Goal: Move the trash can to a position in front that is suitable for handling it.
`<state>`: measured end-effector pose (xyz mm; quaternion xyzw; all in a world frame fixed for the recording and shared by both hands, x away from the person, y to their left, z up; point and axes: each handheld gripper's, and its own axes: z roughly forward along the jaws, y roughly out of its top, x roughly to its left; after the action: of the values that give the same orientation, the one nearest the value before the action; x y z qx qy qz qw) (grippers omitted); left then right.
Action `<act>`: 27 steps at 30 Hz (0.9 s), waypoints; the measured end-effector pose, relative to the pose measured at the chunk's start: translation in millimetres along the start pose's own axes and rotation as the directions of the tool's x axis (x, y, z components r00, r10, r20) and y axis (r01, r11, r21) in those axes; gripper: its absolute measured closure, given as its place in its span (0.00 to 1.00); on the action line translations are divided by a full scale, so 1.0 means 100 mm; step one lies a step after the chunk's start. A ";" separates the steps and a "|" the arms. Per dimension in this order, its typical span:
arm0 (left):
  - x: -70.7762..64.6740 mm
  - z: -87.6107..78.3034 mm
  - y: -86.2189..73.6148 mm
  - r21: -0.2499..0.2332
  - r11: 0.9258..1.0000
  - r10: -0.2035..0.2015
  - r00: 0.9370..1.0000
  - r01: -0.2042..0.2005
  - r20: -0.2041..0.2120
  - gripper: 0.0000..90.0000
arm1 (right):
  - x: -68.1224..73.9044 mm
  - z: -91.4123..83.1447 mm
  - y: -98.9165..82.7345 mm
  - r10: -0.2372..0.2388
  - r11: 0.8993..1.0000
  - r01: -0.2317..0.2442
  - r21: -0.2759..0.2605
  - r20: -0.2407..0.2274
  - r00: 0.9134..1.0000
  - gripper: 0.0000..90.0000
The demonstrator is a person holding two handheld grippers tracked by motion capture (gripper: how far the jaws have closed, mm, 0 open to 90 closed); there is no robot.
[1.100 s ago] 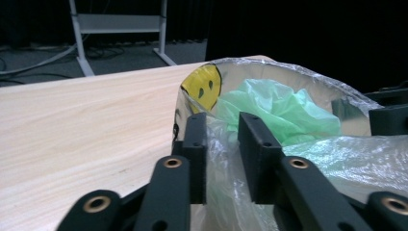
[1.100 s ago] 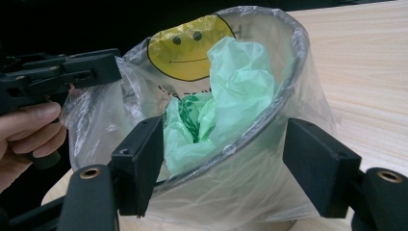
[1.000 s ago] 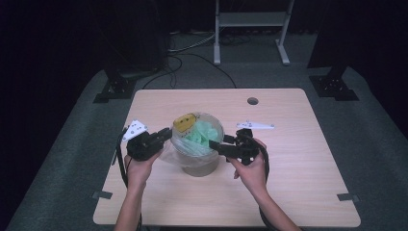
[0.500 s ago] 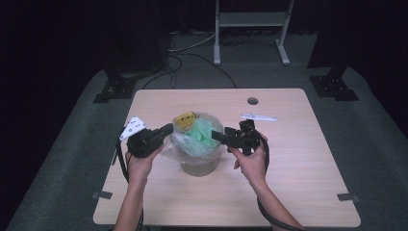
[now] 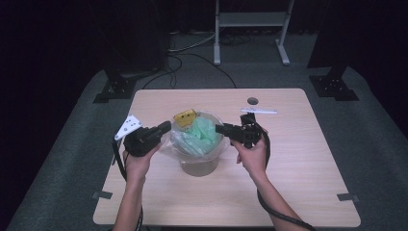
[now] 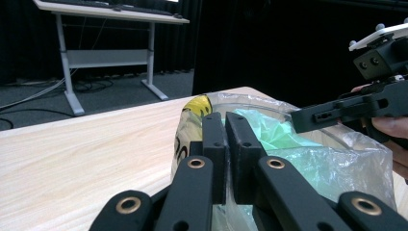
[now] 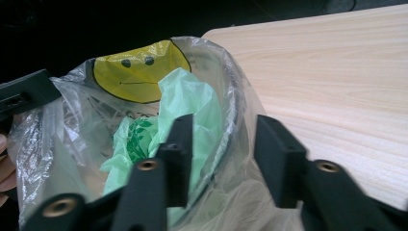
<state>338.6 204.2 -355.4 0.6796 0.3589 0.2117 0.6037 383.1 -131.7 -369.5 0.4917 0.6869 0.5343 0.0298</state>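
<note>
At frame centre, we kept the left tongs (image 5: 166,128) pinching the clear bag (image 5: 192,139) at its rim over the bin (image 5: 198,166) on the surface (image 5: 298,159), steadying it while the right tongs (image 7: 223,144), closing, straddled the opposite rim.

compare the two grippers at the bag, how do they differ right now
The left gripper has its jaws shut on the clear bag at the rim; the right gripper has its jaws apart, astride the bin rim, and they have just been closing. In the high view the left gripper points rightward, the right gripper leftward. Both are black and sit at the bag's edge.
</note>
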 end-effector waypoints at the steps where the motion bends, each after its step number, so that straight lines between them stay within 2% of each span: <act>1: 0.00 -0.01 0.00 0.001 1.000 -0.001 1.000 0.001 -0.001 0.97 | 0.01 0.00 0.00 -0.002 1.000 0.002 -0.003 0.005 1.000 0.74; 5: -0.02 -0.03 0.00 -0.008 1.000 0.001 1.000 -0.001 -0.005 0.97 | 0.06 -0.03 0.02 -0.038 0.999 0.039 -0.034 0.043 0.998 0.83; 10: -0.05 -0.03 0.02 -0.013 1.000 0.008 1.000 -0.008 -0.001 0.97 | 0.12 -0.07 0.05 -0.079 0.993 0.086 -0.079 0.096 0.992 0.91; 14: -0.07 0.00 0.02 -0.027 1.000 0.005 1.000 -0.004 0.007 0.97 | 0.17 -0.09 0.08 -0.103 0.989 0.114 -0.090 0.116 0.988 0.96; 18: -0.12 0.00 0.01 -0.047 0.999 0.004 1.000 -0.003 0.022 0.97 | 0.25 -0.11 0.10 -0.127 0.985 0.136 -0.102 0.087 0.988 0.99; 21: -0.16 0.01 -0.02 -0.078 0.997 -0.011 0.999 0.014 0.040 0.97 | 0.33 -0.10 0.13 -0.151 0.985 0.154 -0.076 0.044 0.987 0.99; 22: -0.18 0.03 -0.02 -0.073 0.997 -0.010 0.998 0.014 0.054 0.97 | 0.35 -0.09 0.13 -0.156 0.985 0.157 -0.066 0.028 0.987 0.99; 27: -0.34 0.12 0.01 -0.052 0.998 0.045 0.995 -0.040 0.091 0.97 | 0.44 -0.04 0.13 -0.151 0.988 0.149 -0.024 -0.050 0.987 0.99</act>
<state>325.4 171.6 -351.3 0.6807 0.3106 0.2017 0.6320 366.4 -104.2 -336.2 0.4242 0.7172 0.5499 0.0569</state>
